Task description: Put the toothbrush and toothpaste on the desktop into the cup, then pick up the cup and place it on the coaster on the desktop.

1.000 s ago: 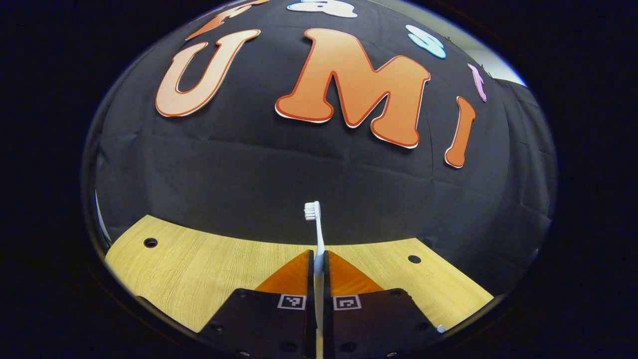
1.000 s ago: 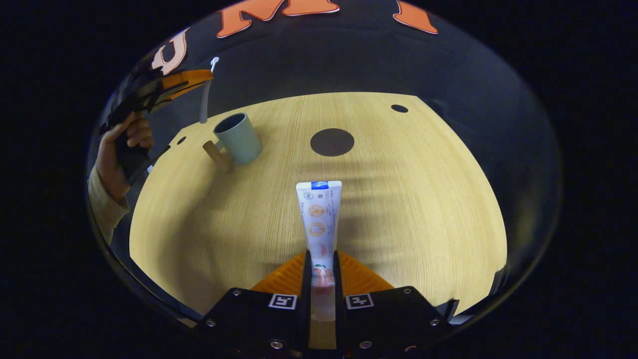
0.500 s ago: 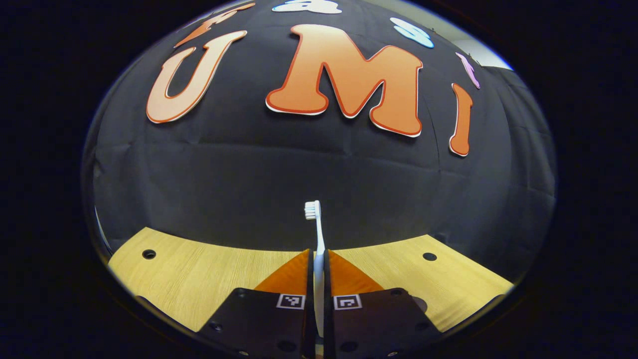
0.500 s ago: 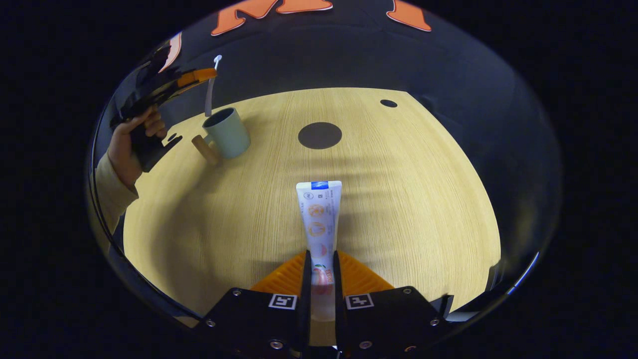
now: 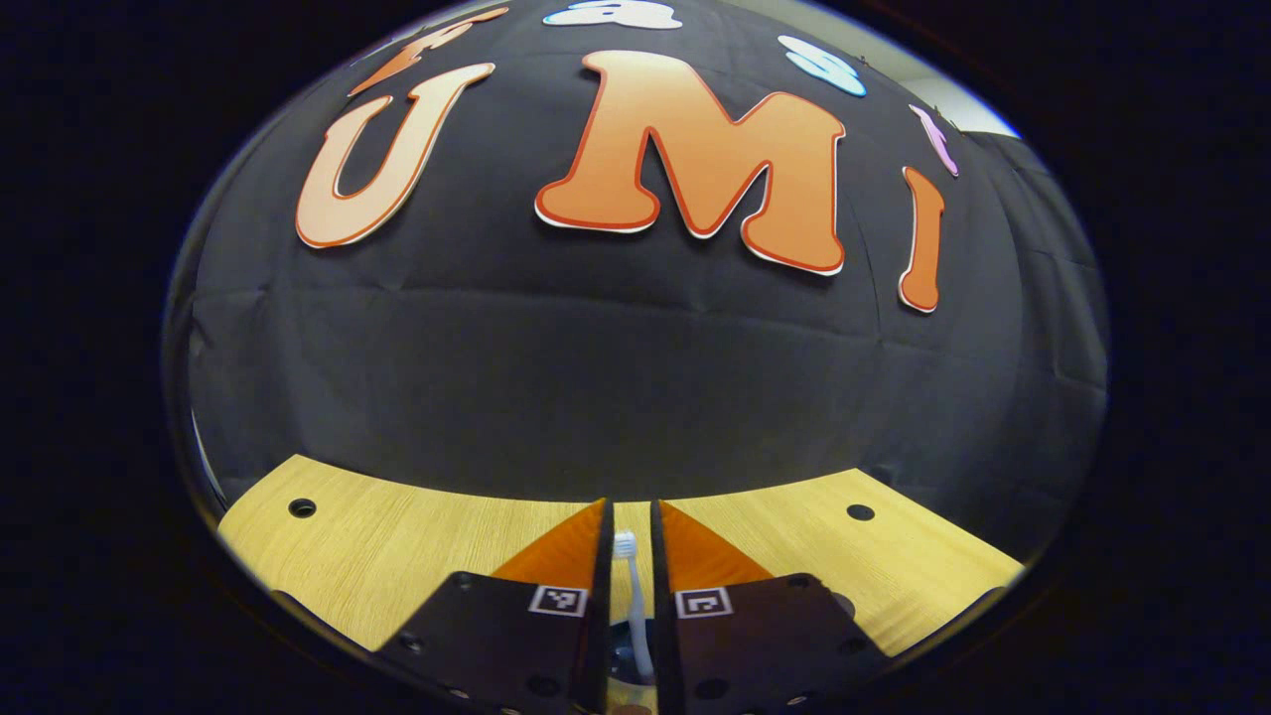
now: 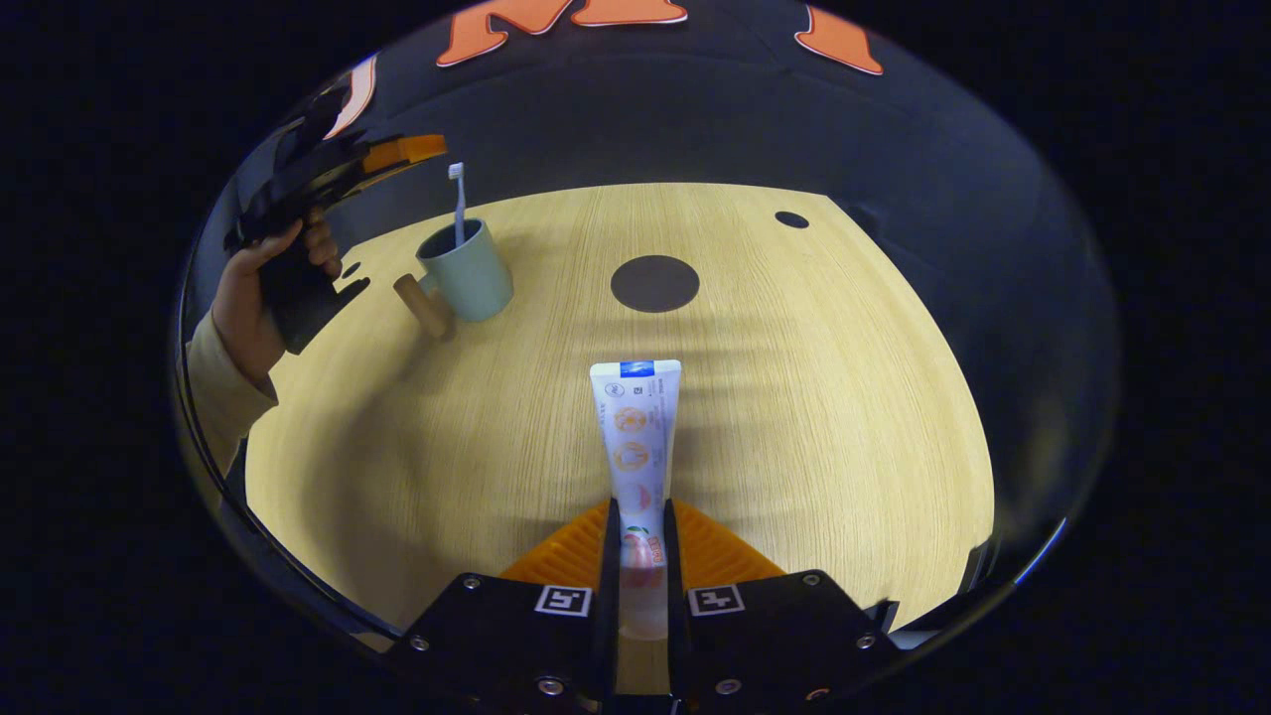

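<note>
In the left gripper view, the left tongs (image 5: 627, 556) have parted since half a second ago, when they clamped the toothbrush (image 5: 630, 596) by its handle with the bristles well above their tips. Now released, the white brush has dropped low between the fingers, upright with its head up, its lower end reaching into the dark mouth of the cup (image 5: 626, 660) below. The wooden counter (image 5: 397, 536) lies beyond.

In the right gripper view, the toothbrush (image 6: 458, 204) stands nearly upright in the pale green cup (image 6: 467, 270), bristles topmost; earlier it hung above the rim. The cup's wooden handle points toward the near left. The left tongs (image 6: 402, 151), held by a hand (image 6: 253, 298), hover just left of the brush. The right tongs (image 6: 635, 541) remain clenched on the toothpaste (image 6: 636, 427), a white printed tube pointing straight ahead, crimped end farthest, above the counter (image 6: 814, 397). The dark round coaster (image 6: 654, 283) lies farther off.
</note>
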The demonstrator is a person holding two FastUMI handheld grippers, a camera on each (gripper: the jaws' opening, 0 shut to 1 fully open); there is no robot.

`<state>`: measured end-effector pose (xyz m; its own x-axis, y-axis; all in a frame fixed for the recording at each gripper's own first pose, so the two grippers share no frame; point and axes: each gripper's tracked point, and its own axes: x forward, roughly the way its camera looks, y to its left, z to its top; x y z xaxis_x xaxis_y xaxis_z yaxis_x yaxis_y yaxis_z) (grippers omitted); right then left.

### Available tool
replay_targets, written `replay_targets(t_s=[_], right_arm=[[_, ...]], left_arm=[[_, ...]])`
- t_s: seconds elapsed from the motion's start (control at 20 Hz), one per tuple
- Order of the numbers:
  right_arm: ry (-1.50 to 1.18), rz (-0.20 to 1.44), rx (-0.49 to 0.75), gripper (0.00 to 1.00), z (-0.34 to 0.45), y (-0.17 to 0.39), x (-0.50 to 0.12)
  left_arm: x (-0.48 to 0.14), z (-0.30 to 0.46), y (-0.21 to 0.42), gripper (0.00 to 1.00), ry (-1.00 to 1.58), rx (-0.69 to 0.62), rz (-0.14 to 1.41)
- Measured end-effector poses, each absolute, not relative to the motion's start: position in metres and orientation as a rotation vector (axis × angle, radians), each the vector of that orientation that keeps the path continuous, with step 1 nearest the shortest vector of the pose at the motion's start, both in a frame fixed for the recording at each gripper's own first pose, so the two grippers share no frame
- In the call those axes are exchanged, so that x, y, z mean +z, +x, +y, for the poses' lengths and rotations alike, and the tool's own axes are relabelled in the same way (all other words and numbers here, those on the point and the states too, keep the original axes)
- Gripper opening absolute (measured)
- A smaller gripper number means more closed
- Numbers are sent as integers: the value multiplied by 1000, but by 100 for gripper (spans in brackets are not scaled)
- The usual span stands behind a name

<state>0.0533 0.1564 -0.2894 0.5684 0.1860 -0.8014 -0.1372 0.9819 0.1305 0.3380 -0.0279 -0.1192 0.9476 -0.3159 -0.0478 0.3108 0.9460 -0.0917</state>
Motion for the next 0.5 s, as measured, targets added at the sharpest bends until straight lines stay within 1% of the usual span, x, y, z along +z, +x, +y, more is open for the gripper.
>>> replay_targets(t_s=[0.05,0.15,0.2,0.25,0.3,0.35,0.4,0.5], right_arm=[[56,942,192,21,158,54,-287],[56,929,202,21,156,53,-280],[55,923,215,21,156,54,-277],[53,918,226,21,156,57,-273],[55,911,227,21,155,62,-268],[65,903,235,21,160,72,-263],[69,896,243,21,168,82,-265],[61,865,261,21,179,97,-256]], left_arm=[[-118,-29,336,27,-79,-320,65],[-113,-26,329,48,-78,-319,63],[-109,-23,325,51,-84,-309,57],[-105,-20,319,67,-98,-307,54],[-103,-17,315,77,-103,-299,56],[-99,-10,308,98,-102,-286,55],[-98,-4,306,100,-106,-278,54],[-95,14,295,98,-108,-251,55]])
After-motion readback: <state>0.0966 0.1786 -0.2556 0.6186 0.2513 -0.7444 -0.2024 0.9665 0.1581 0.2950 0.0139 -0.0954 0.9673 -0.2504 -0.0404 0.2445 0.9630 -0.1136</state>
